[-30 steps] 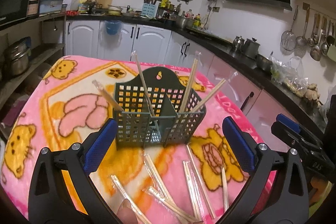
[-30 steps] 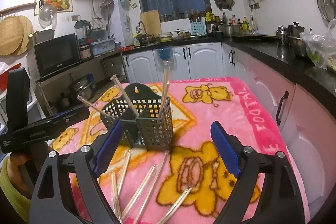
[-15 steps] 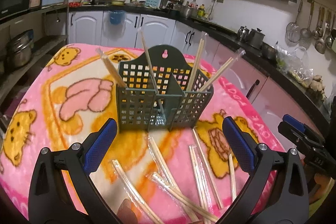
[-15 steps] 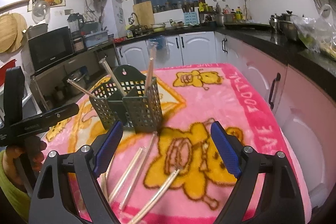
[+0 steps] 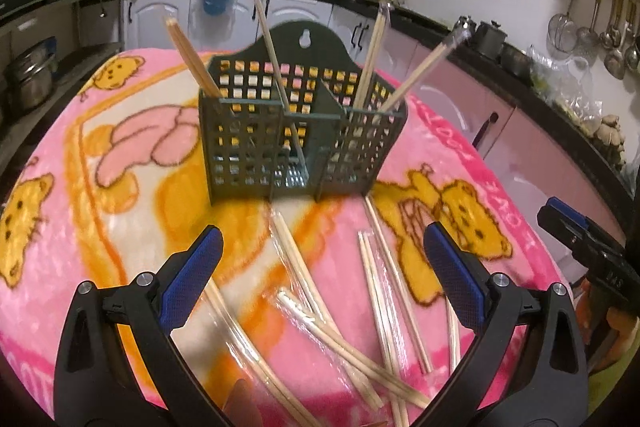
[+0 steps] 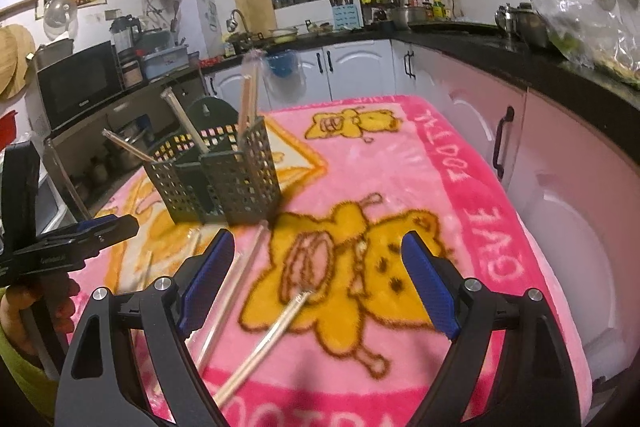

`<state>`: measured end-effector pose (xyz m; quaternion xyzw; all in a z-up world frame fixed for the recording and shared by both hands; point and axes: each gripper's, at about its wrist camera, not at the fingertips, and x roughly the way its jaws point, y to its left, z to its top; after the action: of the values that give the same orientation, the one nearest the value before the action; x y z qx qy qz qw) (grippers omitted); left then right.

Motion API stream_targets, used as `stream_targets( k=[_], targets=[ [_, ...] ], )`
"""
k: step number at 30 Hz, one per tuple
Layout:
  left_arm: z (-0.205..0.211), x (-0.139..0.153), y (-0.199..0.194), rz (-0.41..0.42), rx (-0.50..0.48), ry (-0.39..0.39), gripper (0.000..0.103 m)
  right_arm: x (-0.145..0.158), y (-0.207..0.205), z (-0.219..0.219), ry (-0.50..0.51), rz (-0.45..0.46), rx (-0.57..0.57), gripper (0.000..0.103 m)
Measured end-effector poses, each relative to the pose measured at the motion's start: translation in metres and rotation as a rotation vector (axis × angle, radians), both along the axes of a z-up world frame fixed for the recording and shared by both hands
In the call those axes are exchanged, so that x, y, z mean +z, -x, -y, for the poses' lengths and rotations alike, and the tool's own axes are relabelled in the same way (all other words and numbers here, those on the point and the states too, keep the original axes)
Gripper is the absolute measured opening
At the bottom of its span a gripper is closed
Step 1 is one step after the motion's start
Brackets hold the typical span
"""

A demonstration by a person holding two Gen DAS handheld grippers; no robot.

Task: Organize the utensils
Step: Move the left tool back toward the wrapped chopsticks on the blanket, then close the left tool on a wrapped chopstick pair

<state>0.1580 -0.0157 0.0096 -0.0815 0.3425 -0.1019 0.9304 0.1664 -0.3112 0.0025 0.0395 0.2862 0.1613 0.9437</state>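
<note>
A dark green perforated utensil holder (image 5: 296,131) stands on the pink blanket, with several wrapped chopstick pairs leaning out of its compartments. More wrapped chopsticks (image 5: 316,307) lie loose on the blanket in front of it. My left gripper (image 5: 320,251) hovers open above those loose pairs, nothing between its blue pads. In the right wrist view the holder (image 6: 224,179) sits to the upper left. My right gripper (image 6: 318,259) is open over one loose chopstick pair (image 6: 272,335) that lies on a bear print.
A pink cartoon blanket (image 5: 100,211) covers the table. Pink cabinet fronts (image 6: 568,195) run close along the table's right side. The other gripper's black body (image 5: 588,247) shows at the right edge, and a hand (image 6: 48,307) with the left gripper at the left edge.
Both grippers have sunk toward the blanket and tipped further down. The holder and loose chopsticks now appear larger and closer. Both pairs of jaws stayed open.
</note>
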Motion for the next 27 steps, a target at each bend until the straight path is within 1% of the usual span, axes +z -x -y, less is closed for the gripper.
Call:
stream_targets(
  k=[6,10,11,12,14,15,16,20,22,27],
  targets=[
    [0.004,-0.016,0.001,-0.042,-0.024,-0.005,0.092,-0.014,-0.003,0.007,0.003,-0.044,-0.005,0.083],
    [0.007,-0.030,0.001,-0.087,-0.045,-0.001,0.092,-0.021,-0.008,0.003,0.000,-0.081,0.014,0.082],
    [0.006,-0.034,0.001,-0.098,-0.044,0.005,0.090,-0.023,-0.010,0.000,0.000,-0.093,0.024,0.082],
    [0.006,-0.036,0.000,-0.107,-0.043,0.006,0.087,-0.025,-0.011,-0.002,0.001,-0.099,0.033,0.079],
    [0.003,-0.042,-0.001,-0.127,-0.034,0.014,0.077,-0.028,-0.014,-0.008,0.008,-0.113,0.054,0.076],
    [0.001,-0.044,-0.001,-0.135,-0.030,0.021,0.075,-0.030,-0.016,-0.013,0.008,-0.123,0.070,0.074],
    [-0.001,-0.045,-0.001,-0.140,-0.028,0.025,0.072,-0.031,-0.019,-0.017,0.006,-0.133,0.084,0.070],
    [-0.009,-0.053,-0.003,-0.179,-0.022,0.065,0.055,-0.034,-0.034,-0.038,-0.003,-0.181,0.137,0.059],
    [-0.013,-0.057,-0.003,-0.204,-0.020,0.087,0.054,-0.036,-0.039,-0.049,0.005,-0.197,0.156,0.053],
    [-0.017,-0.062,0.000,-0.245,-0.045,0.125,0.054,-0.041,-0.063,-0.079,0.006,-0.241,0.193,0.051]
  ],
)
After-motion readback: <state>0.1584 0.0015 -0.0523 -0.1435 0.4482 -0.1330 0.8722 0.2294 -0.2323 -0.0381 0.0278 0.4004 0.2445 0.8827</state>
